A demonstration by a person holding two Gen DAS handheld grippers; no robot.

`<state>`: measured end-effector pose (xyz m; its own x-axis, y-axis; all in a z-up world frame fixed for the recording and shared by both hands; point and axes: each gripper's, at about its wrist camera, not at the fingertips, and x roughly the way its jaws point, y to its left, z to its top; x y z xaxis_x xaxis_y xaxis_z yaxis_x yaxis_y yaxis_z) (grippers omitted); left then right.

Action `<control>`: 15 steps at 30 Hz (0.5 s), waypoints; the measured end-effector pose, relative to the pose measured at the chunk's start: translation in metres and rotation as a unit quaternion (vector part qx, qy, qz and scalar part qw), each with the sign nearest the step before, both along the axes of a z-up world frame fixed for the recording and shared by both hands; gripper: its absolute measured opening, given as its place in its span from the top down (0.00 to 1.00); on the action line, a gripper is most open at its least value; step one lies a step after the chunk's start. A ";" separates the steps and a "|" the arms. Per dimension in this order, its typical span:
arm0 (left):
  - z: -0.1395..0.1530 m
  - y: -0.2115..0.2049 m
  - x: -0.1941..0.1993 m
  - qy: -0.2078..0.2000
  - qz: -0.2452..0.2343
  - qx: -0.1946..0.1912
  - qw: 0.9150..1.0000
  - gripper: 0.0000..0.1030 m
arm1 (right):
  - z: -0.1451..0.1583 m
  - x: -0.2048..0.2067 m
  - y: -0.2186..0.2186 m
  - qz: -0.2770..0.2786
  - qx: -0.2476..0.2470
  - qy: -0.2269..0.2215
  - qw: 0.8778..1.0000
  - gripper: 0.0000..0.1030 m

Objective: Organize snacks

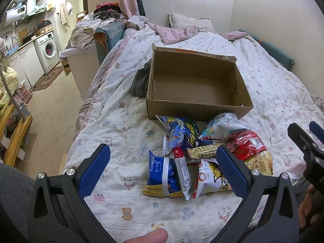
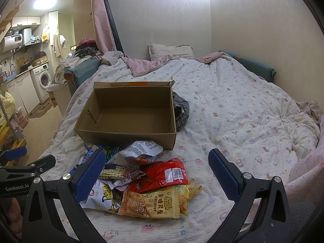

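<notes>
An open, empty cardboard box (image 1: 199, 103) stands on the bed; it also shows in the right wrist view (image 2: 125, 136). A pile of snack packets lies just in front of it. In the left wrist view I see a blue packet (image 1: 161, 177), a white packet (image 1: 210, 179) and a red packet (image 1: 248, 143). In the right wrist view a yellow peanut packet (image 2: 149, 205) and the red packet (image 2: 168, 173) lie nearest. My left gripper (image 1: 163, 170) is open above the pile's near side. My right gripper (image 2: 158, 172) is open above the pile.
A dark striped cloth (image 2: 181, 114) lies beside the box. The bed's left edge (image 1: 81, 125) drops to a tiled floor (image 1: 50, 109). A wall (image 2: 263, 30) runs along the bed's right side. A small white object (image 2: 300, 150) lies at the right.
</notes>
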<state>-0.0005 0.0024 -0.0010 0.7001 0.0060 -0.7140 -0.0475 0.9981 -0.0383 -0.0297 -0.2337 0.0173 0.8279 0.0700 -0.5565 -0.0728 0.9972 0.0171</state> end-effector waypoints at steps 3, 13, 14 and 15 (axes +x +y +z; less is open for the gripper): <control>-0.002 0.004 -0.001 0.000 0.000 0.000 1.000 0.00 | 0.000 0.000 0.000 0.000 0.000 -0.001 1.000 0.00; -0.002 0.003 -0.001 0.000 -0.001 0.000 1.000 0.00 | 0.000 0.002 0.002 0.000 0.001 0.000 1.000 0.00; -0.002 0.005 -0.001 0.000 -0.001 0.000 1.000 0.00 | 0.000 0.002 0.001 0.000 0.001 -0.001 1.000 0.00; -0.002 0.005 -0.001 0.000 0.000 0.000 1.000 0.00 | 0.001 0.002 0.002 0.000 0.001 -0.001 1.000 0.00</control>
<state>-0.0017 0.0069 -0.0029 0.7002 0.0050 -0.7139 -0.0469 0.9981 -0.0389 -0.0278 -0.2322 0.0179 0.8294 0.0712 -0.5541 -0.0728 0.9972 0.0193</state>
